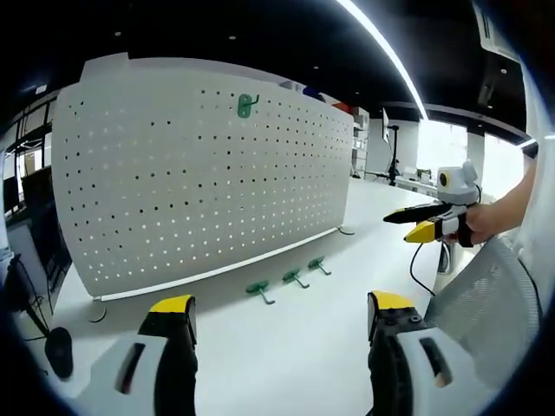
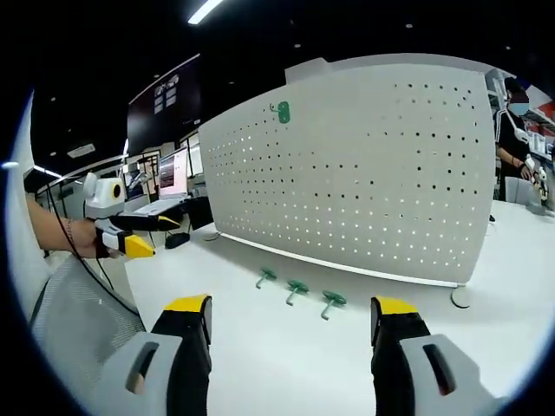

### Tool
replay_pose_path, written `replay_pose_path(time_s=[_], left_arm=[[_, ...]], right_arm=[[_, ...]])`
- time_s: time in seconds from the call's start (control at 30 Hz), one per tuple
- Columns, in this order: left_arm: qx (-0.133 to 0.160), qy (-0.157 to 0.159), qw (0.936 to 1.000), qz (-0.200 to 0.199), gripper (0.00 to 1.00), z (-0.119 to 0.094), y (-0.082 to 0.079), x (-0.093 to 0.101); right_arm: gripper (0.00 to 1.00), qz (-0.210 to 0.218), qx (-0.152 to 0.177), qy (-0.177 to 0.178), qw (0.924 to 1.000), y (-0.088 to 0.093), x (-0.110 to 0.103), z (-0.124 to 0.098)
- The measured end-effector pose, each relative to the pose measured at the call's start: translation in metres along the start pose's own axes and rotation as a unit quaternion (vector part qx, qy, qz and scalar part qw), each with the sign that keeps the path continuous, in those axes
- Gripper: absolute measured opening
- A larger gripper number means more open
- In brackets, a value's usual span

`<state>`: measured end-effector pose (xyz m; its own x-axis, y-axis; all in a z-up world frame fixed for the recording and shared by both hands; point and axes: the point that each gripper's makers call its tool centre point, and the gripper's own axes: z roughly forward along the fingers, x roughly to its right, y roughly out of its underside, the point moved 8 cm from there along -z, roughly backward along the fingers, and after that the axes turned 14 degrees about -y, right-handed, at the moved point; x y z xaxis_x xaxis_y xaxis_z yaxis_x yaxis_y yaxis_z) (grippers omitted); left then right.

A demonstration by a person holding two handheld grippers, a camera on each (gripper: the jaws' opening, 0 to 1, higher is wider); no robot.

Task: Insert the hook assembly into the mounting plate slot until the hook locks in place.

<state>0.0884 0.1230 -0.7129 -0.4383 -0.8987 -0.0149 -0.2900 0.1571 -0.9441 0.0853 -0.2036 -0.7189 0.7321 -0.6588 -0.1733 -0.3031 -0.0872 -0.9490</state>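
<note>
Both hand-held grippers (image 1: 282, 321) (image 2: 290, 321) agape, empty; three green hooks (image 1: 295, 277) flat on table (image 1: 286, 347), stems toward camera.

Stands at the far right of the white table (image 2: 260, 347): a person (image 2: 512, 147) in dark clothes. Glow beyond its left edge: monitors (image 2: 173, 173).

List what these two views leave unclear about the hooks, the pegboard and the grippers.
- Green hook on the pegboard: too small in both views to tell whether it is locked.
- Three loose hooks on the table: their locking ends are too small to read.
- Pegboard: its back is hidden by its own panel.
- Left gripper and right gripper: bodies cut off by the bottom edge.
</note>
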Motion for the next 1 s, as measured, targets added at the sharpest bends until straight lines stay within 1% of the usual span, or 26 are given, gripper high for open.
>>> replay_pose_path(time_s=[0.57, 1.0], left_arm=[[-0.003, 0.001, 1.0000, -0.004, 0.83, 0.0016, 0.0019, 0.0015], [-0.007, 0.011, 0.9999, -0.002, 0.83, 0.0022, 0.0032, 0.0050]], right_arm=[[0.73, 0.003, -0.003, 0.003, 1.0000, 0.0009, -0.0001, -0.0016], [0.73, 0.003, -0.010, -0.001, 0.9999, 0.0025, -0.0045, -0.0010]])
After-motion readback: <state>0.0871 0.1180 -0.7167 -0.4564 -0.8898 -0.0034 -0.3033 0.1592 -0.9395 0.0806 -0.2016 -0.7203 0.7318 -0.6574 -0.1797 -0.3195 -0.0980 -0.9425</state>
